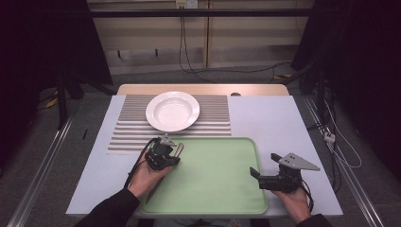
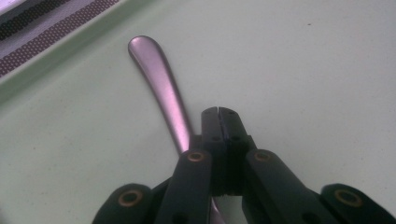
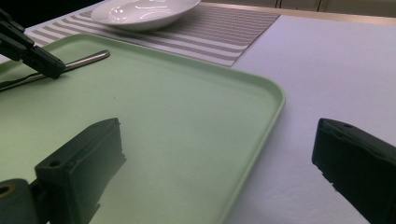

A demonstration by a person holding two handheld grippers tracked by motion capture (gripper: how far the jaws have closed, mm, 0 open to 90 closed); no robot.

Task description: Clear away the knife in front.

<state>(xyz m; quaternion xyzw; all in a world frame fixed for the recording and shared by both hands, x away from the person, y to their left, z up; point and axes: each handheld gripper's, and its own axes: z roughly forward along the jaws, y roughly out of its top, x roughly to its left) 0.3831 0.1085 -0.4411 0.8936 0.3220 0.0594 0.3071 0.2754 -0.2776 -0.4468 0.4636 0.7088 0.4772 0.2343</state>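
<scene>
Green tray (image 1: 213,189) lies under both grippers, prob. as the work surface; white bowl (image 1: 172,111) sits beyond it on a striped mat (image 1: 215,118). Metal utensil (image 2: 161,88) lies flat on tray, handle running past L gripper (image 2: 218,112), whose jaws are clenched, tips together just beside it, nothing between. L gripper is angled low over tray. R gripper (image 3: 215,154) is level, jaws released, straddling the tray's edge.

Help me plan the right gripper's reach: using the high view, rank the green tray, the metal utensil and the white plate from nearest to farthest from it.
From the right gripper:
1. Green tray, directly beside it.
2. Metal utensil, at the tray's far left.
3. White plate, on the striped mat beyond.
</scene>
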